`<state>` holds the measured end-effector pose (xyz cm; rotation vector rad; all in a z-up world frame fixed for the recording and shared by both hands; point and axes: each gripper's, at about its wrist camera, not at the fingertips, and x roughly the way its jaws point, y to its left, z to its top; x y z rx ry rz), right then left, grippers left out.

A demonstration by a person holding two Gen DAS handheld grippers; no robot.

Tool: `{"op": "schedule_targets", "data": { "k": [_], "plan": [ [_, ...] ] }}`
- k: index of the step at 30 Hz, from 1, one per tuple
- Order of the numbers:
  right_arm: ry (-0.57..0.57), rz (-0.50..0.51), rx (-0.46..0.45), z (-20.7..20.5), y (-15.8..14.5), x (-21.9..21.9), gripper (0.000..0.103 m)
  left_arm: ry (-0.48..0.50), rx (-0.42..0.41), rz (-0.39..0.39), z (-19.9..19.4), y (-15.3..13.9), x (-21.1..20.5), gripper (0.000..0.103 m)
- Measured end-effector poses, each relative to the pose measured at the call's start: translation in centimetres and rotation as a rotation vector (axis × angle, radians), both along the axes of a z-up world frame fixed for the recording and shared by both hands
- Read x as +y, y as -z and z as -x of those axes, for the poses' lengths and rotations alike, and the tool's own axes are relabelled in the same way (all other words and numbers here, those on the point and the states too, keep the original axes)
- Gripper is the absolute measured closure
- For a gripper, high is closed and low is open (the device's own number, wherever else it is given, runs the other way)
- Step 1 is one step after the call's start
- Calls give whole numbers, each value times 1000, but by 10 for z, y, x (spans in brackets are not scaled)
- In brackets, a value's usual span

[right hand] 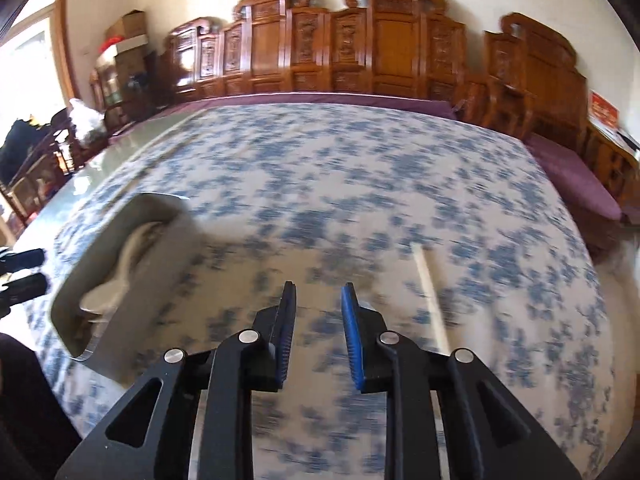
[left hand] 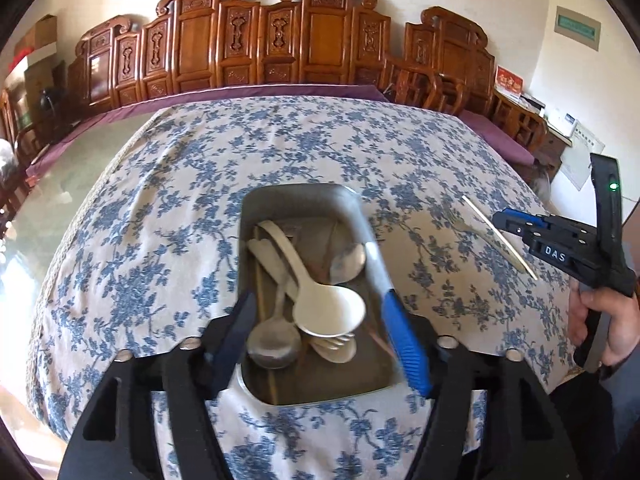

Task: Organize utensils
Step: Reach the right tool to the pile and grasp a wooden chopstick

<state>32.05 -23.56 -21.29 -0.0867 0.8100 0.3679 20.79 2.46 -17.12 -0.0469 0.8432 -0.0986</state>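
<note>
A metal tray (left hand: 256, 208) sits mid-table and holds a white plastic spoon (left hand: 320, 304), metal spoons (left hand: 274, 344) and other utensils. My left gripper (left hand: 320, 300) is open and empty, its fingers hanging just above the tray. A metal fork (left hand: 480, 234) and a pale chopstick (left hand: 498, 236) lie on the cloth right of the tray. My right gripper (right hand: 318, 292) is open and empty above the cloth; it also shows in the left wrist view (left hand: 510, 222) by the chopstick. The chopstick (right hand: 430, 296) lies just right of its fingers; the tray (right hand: 132, 280) is at left.
The table has a blue floral cloth (left hand: 180, 200). Carved wooden chairs (left hand: 260, 40) line the far side with a purple cushion (right hand: 572, 176). The table's edge drops off at left and right.
</note>
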Motion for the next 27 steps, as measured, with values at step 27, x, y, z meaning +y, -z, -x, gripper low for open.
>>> {"op": "schedule_targets", "data": {
  "k": [27],
  "plan": [
    [11, 128, 127, -39, 64, -74, 90, 167, 77, -67, -44, 17, -110, 26]
  ]
}}
